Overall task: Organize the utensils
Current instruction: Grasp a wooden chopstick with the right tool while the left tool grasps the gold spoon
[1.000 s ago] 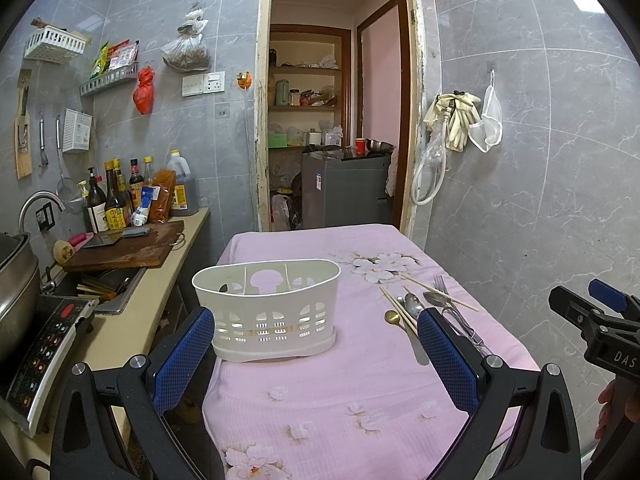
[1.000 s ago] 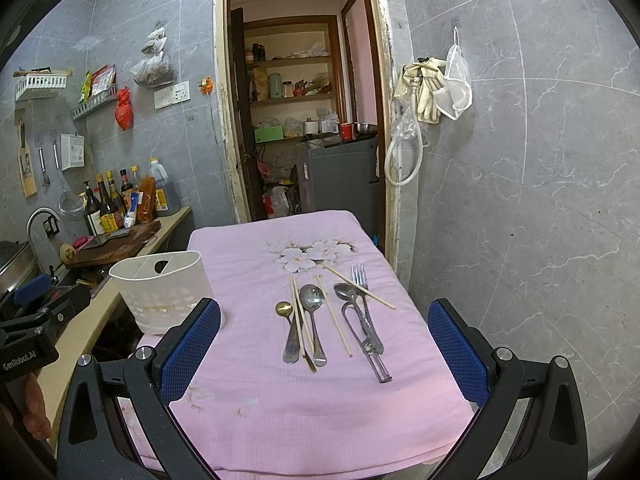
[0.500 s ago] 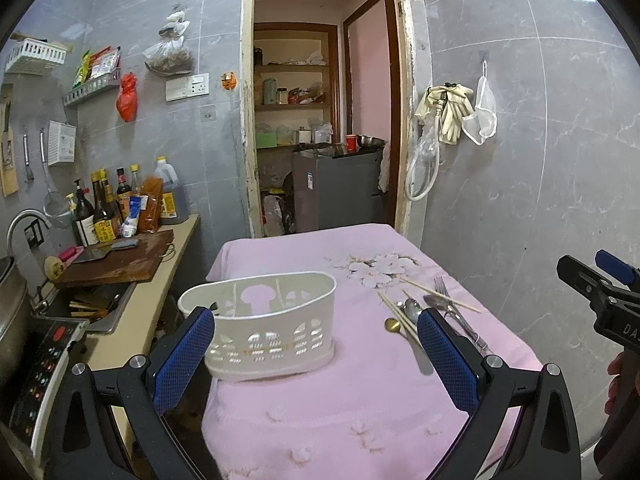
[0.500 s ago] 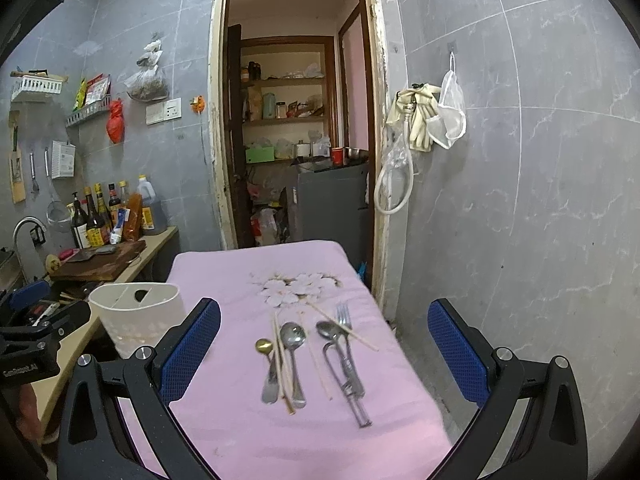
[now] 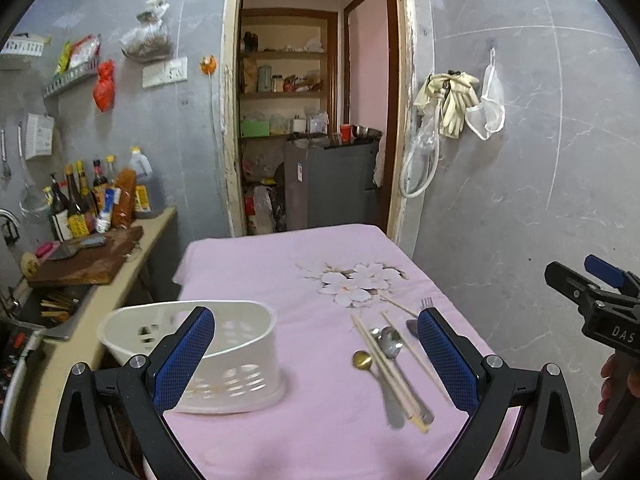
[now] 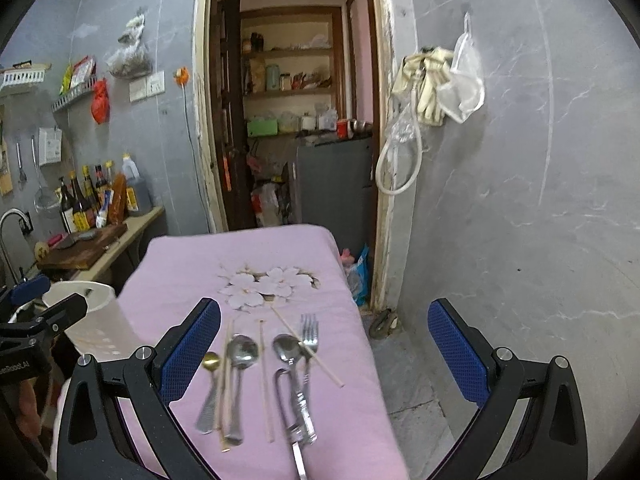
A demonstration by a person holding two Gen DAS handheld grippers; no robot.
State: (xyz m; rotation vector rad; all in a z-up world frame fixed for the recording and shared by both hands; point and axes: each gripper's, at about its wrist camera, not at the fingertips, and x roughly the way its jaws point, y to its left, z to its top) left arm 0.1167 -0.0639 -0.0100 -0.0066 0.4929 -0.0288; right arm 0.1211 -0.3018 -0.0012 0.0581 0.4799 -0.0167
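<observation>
A white slotted basket [image 5: 236, 356] stands on the left side of the pink tablecloth [image 5: 260, 264]. To its right lie a gold spoon [image 5: 362, 360], a silver spoon [image 5: 391, 342], chopsticks [image 5: 394, 380] and a fork [image 5: 426, 303]. My left gripper [image 5: 316, 356] hovers open and empty above the near table edge, its left finger in front of the basket. My right gripper [image 6: 325, 354] is open and empty over the utensils: gold spoon [image 6: 211, 361], two silver spoons [image 6: 242, 350], fork [image 6: 309, 330], chopsticks [image 6: 263, 380]. The basket [image 6: 96, 320] shows at the left.
A counter [image 5: 152, 224] at the left carries bottles [image 5: 76, 204] and a wooden cutting board [image 5: 88, 260]. An open doorway [image 5: 312, 120] lies behind the table. The grey tiled wall [image 6: 520, 200] and bare floor [image 6: 408, 380] run along the table's right edge.
Both views have swung to the right. The basket has slid to the lower left of the left view. The utensils now sit larger and lower in the right view. Both grippers stay open.
</observation>
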